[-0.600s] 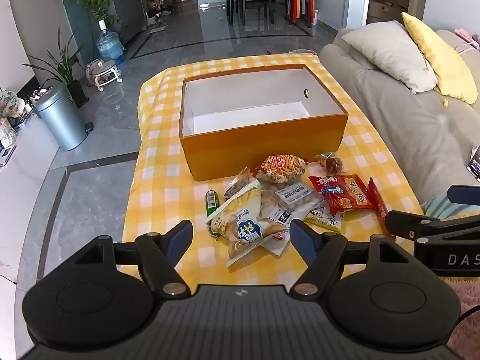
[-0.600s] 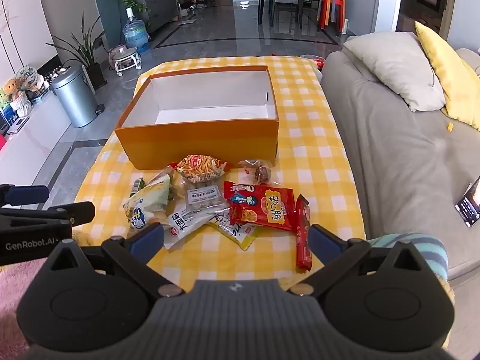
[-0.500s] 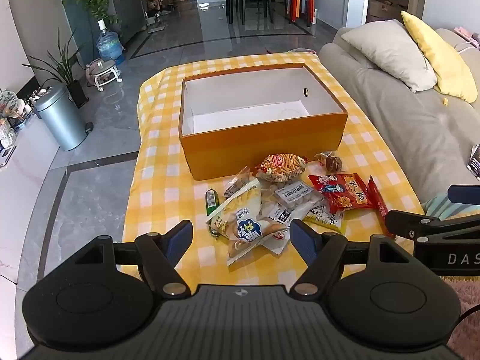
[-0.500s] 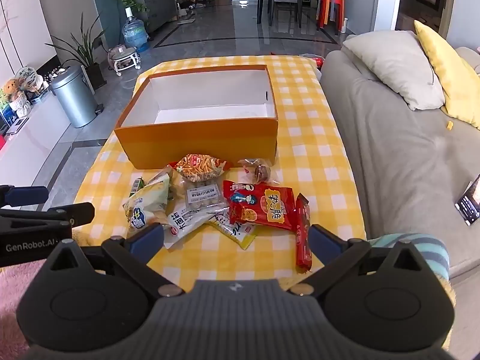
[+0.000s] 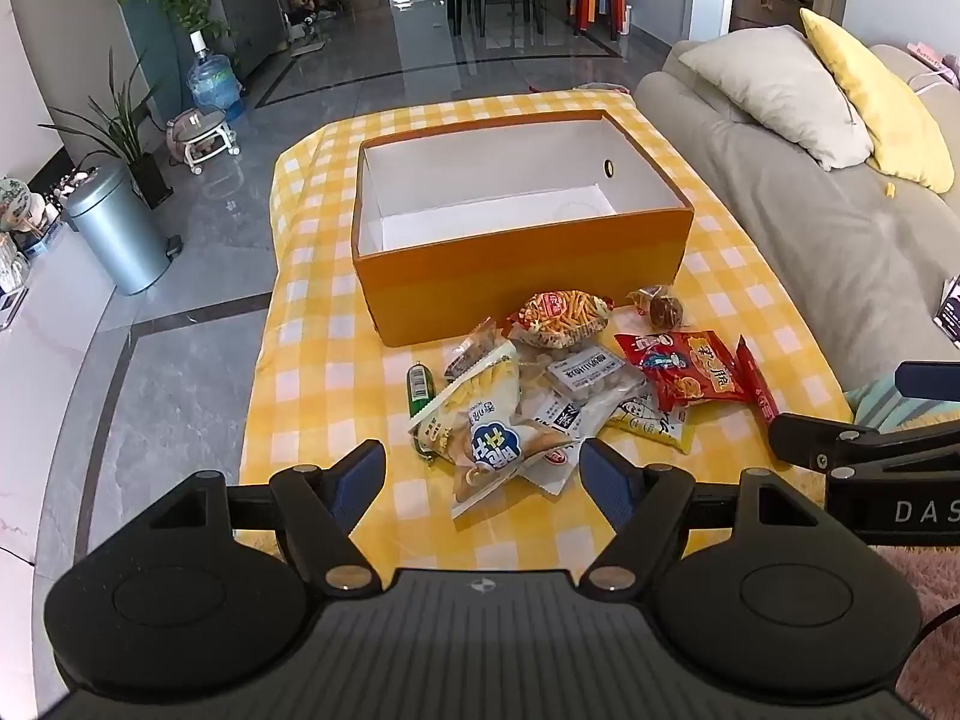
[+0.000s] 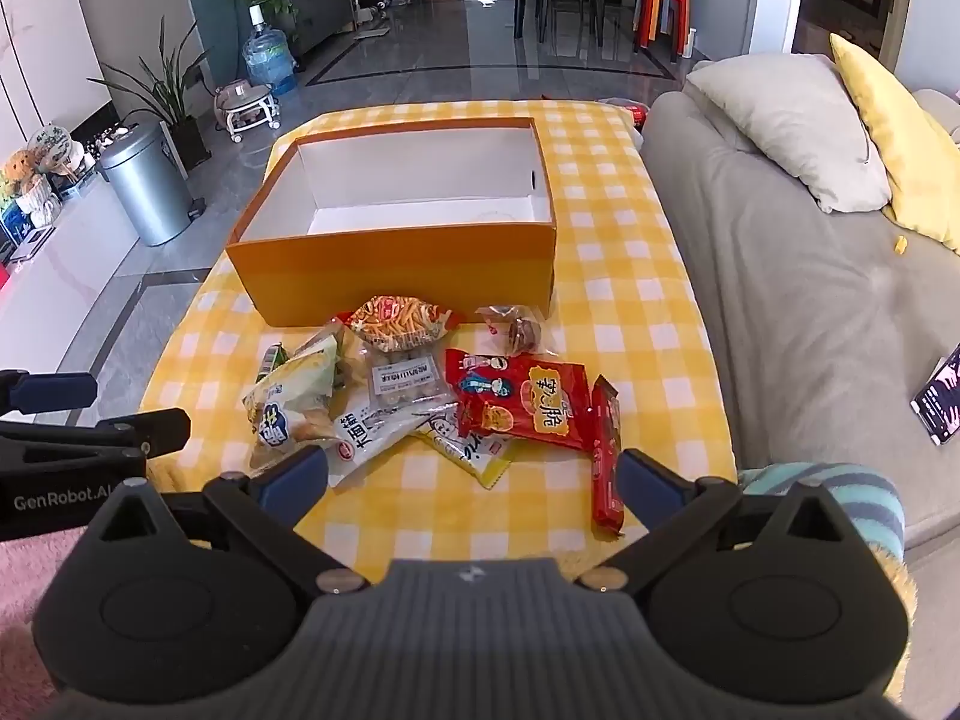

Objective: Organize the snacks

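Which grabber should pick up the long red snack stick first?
Probably the right gripper. The red stick lies just ahead of its open jaws, by the right-hand finger. The left gripper, also open, faces the blue-and-white bag, with the stick off to its right.

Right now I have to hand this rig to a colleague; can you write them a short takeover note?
Left tongs: open, holding nothing, hovering over the near end of the pile.
Right tongs: open, holding nothing, near the long red bar.
Snack pile: all on the yellow checked cloth, in front of the orange box.
Done: nothing; the box holds no snacks.
Left: move every packet into the box.
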`<act>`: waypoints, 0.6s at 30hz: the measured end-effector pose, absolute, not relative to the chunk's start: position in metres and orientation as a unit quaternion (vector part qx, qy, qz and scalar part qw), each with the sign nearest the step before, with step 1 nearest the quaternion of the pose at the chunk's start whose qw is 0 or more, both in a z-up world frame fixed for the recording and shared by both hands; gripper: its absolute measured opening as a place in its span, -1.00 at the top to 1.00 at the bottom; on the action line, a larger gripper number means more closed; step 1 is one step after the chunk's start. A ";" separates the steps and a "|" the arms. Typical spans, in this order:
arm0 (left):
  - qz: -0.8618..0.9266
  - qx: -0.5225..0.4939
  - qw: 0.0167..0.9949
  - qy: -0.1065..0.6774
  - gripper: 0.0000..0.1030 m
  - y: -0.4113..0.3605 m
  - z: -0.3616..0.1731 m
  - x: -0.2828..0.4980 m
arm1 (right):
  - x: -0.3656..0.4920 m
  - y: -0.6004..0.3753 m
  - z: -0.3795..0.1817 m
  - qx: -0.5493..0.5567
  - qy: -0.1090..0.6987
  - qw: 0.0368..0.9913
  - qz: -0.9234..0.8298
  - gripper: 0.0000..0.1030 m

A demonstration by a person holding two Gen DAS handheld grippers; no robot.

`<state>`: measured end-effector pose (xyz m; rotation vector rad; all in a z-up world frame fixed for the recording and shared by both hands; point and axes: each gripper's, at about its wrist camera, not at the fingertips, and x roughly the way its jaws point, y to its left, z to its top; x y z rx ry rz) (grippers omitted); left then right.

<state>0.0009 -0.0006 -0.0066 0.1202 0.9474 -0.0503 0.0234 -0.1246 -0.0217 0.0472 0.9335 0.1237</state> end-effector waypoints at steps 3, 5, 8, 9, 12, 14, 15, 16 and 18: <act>-0.022 0.056 0.886 0.459 -0.68 0.000 -0.008 0.001 | 0.024 -0.124 -0.022 0.020 0.451 0.890 0.058 -0.92; -0.022 0.057 0.885 0.461 -0.68 0.000 -0.009 0.001 | 0.025 -0.124 -0.023 0.020 0.452 0.890 0.058 -0.92; -0.021 0.054 0.885 0.463 -0.68 0.001 -0.009 0.001 | 0.025 -0.122 -0.025 0.019 0.456 0.888 0.060 -0.92; -0.021 0.053 0.884 0.463 -0.68 0.001 -0.009 0.001 | 0.026 -0.122 -0.025 0.018 0.456 0.888 0.061 -0.92; -0.020 0.054 0.884 0.464 -0.68 0.001 -0.009 0.001 | 0.027 -0.121 -0.027 0.019 0.460 0.886 0.062 -0.92; -0.020 0.053 0.884 0.465 -0.68 0.003 -0.009 0.001 | 0.028 -0.121 -0.027 0.019 0.460 0.885 0.062 -0.92; -0.020 0.053 0.884 0.465 -0.68 0.002 -0.010 0.002 | 0.027 -0.121 -0.027 0.018 0.460 0.886 0.062 -0.92; -0.019 0.053 0.883 0.465 -0.68 0.002 -0.010 0.002 | 0.028 -0.121 -0.027 0.019 0.460 0.885 0.063 -0.92; -0.019 0.054 0.883 0.466 -0.68 0.001 -0.010 0.002 | 0.027 -0.121 -0.028 0.018 0.460 0.886 0.062 -0.92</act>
